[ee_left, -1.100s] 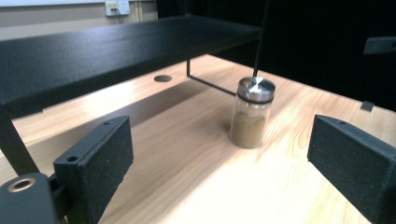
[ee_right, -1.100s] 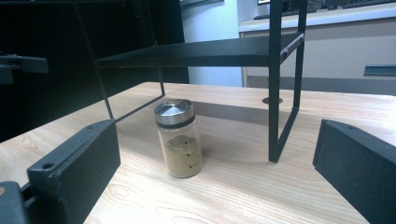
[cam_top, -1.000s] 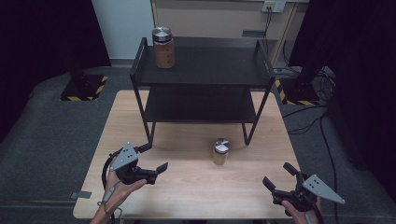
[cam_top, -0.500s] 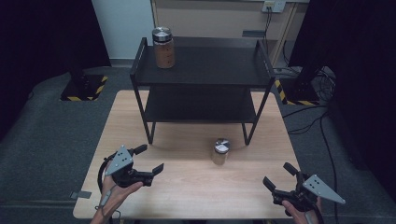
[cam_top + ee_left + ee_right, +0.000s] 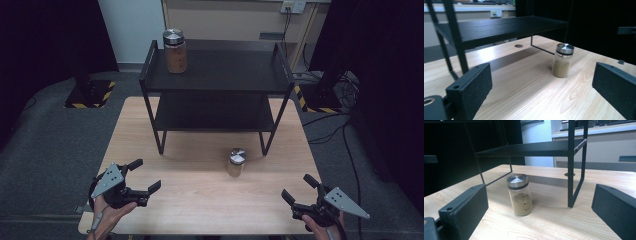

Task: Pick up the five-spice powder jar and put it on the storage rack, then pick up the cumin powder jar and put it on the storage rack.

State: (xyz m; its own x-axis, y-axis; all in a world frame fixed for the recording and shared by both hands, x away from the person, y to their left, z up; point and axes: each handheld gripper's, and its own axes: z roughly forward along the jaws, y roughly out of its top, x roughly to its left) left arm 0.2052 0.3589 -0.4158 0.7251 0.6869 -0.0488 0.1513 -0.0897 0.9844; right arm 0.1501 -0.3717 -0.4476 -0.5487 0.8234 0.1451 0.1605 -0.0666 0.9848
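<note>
A small glass spice jar [image 5: 235, 162] with a metal lid and tan powder stands upright on the wooden table [image 5: 200, 200], just in front of the black two-tier shelf [image 5: 217, 75]. A larger jar [image 5: 175, 51] of brown powder stands on the shelf's top left. My left gripper [image 5: 145, 176] hovers open near the table's front left corner, and its view looks at the small jar [image 5: 562, 60] well ahead. My right gripper [image 5: 299, 189] is open at the front right, with the small jar [image 5: 520, 195] a short way ahead between its jaws' lines.
The shelf's legs [image 5: 571, 165] stand close behind the small jar. The table's front edge lies right under both hands. Grey floor surrounds the table, with cables [image 5: 340, 90] at the right and a yellow-black striped base [image 5: 90, 95] at the left.
My left gripper has drawn back toward the table's front left corner and a little lower. The right gripper and both jars have stayed put.
</note>
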